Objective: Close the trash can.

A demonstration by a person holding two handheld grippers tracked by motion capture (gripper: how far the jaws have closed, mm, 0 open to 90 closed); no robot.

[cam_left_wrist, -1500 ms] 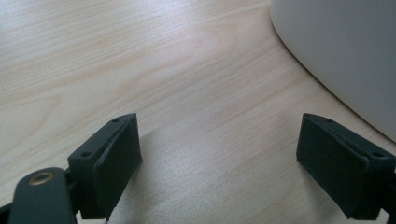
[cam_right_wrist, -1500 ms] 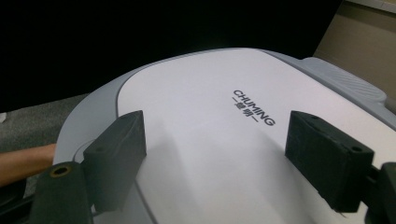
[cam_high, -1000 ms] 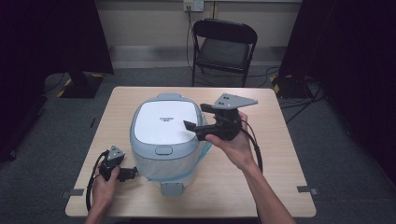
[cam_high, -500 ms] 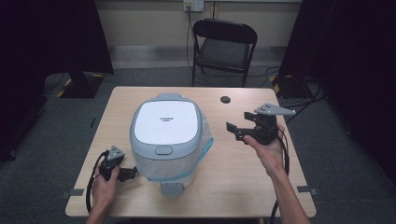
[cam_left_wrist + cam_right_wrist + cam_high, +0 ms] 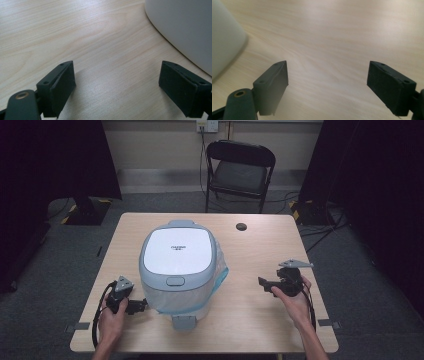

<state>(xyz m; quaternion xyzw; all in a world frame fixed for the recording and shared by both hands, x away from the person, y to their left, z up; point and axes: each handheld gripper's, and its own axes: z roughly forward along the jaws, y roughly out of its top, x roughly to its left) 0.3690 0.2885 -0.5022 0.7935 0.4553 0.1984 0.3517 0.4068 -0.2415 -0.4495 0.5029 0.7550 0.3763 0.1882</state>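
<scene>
A white and pale blue rice cooker (image 5: pixel 178 265) with its lid down sits in the middle of the wooden table (image 5: pixel 260 245). My left gripper (image 5: pixel 139 306) rests low on the table at the cooker's front left, open, with bare wood between its jaws (image 5: pixel 117 82); the cooker's white wall (image 5: pixel 185 27) curves past at upper right. My right gripper (image 5: pixel 263 282) is held to the right of the cooker, a clear gap away, open and empty (image 5: pixel 327 82). The cooker's side (image 5: pixel 224 40) shows blurred at the left of the right gripper view.
A small black round hole or cap (image 5: pixel 242 226) lies near the table's far edge. A black folding chair (image 5: pixel 239 167) stands behind the table. Dark curtains hang at both sides. A clear plastic sheet (image 5: pixel 220 275) lies under the cooker's right side.
My right gripper has moved from above the cooker's right edge out to the right and down toward the table's near right. The left gripper has stayed put.
</scene>
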